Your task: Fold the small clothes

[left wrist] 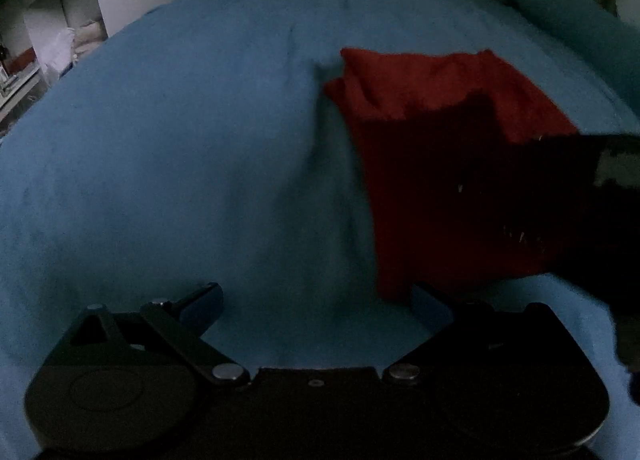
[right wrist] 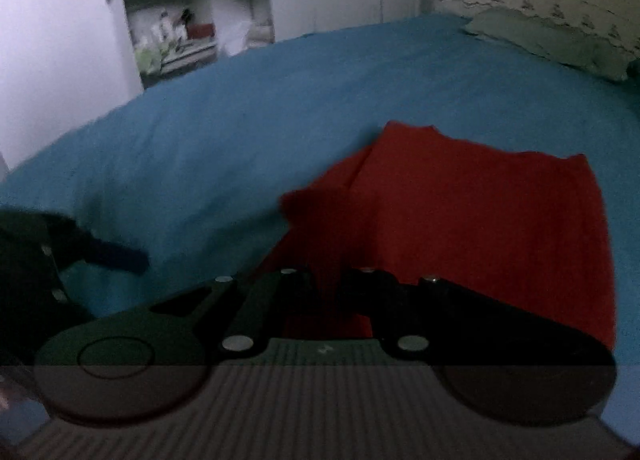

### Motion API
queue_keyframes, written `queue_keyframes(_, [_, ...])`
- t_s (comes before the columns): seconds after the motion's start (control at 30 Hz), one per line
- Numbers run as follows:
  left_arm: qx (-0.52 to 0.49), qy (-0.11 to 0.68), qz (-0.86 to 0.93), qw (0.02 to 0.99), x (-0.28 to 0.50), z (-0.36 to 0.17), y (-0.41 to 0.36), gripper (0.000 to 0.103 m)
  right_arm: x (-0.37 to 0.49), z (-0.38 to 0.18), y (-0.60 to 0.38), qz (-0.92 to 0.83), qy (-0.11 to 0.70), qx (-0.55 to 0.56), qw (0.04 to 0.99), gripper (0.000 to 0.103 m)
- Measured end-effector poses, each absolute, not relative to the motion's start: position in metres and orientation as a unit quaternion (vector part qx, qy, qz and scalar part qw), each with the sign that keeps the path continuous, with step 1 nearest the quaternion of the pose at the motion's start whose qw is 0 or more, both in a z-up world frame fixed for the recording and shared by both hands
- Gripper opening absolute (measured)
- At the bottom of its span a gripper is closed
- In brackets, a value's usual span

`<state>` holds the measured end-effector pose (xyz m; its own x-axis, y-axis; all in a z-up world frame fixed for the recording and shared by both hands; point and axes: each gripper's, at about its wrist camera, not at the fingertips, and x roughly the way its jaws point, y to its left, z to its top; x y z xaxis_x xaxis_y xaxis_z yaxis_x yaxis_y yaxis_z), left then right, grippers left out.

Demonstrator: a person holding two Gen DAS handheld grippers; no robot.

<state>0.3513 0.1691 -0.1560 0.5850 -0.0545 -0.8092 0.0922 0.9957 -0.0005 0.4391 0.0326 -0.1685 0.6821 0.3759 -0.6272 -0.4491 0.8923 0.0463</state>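
Jaws gripping red cloth (right wrist: 460, 212) on the right (right wrist: 328, 280); our left gripper (left wrist: 316, 304) is hanging spread wide.
We are judging it partly folded, more folds remaining.

The left gripper (left wrist: 316, 312) sits low in the frame of its own camera, its jaws spread wide with nothing between the blue-padded fingers (left wrist: 206, 306). The right gripper (right wrist: 326, 280), at bottom centre of its own view, has its jaws drawn close together, pinching red cloth (right wrist: 460, 212). It also shows as a dark, blurred shape at the right edge of the left view.
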Motion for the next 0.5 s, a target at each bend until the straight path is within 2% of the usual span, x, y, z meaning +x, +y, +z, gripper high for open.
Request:
queue_keyframes(0.07, [0.008, 0.453, -0.043, 0.890, 0.350, -0.153, 0.173, 0.101, 0.435, -0.162, 0.033, 0.225, 0.328, -0.062, 0.915, 0.055])
queue_keyframes(0.1, [-0.002, 0.453, -0.048, 0.890, 0.349, -0.150, 0.177, 0.101, 0.431, -0.156, 0.030, 0.224, 0.325, -0.069, 0.916, 0.079])
queue_keyframes(0.13, [-0.010, 0.450, -0.053, 0.891, 0.350, -0.149, 0.178, 0.101, 0.423, -0.148, 0.026, 0.224, 0.308, -0.075, 0.922, 0.087])
queue_keyframes(0.2, [-0.025, 0.438, -0.066, 0.896, 0.347, -0.139, 0.185, 0.101, 0.399, -0.128, 0.007, 0.224, 0.262, -0.076, 0.936, 0.089])
queue_keyframes(0.33, [-0.055, 0.408, -0.100, 0.906, 0.335, -0.122, 0.185, 0.101, 0.356, -0.103, -0.044, 0.163, 0.225, -0.043, 0.960, 0.097])
queue_keyframes(0.5, [-0.088, 0.399, -0.123, 0.904, 0.342, -0.117, 0.173, 0.099, 0.322, -0.138, -0.072, 0.090, 0.267, -0.079, 0.956, 0.093])
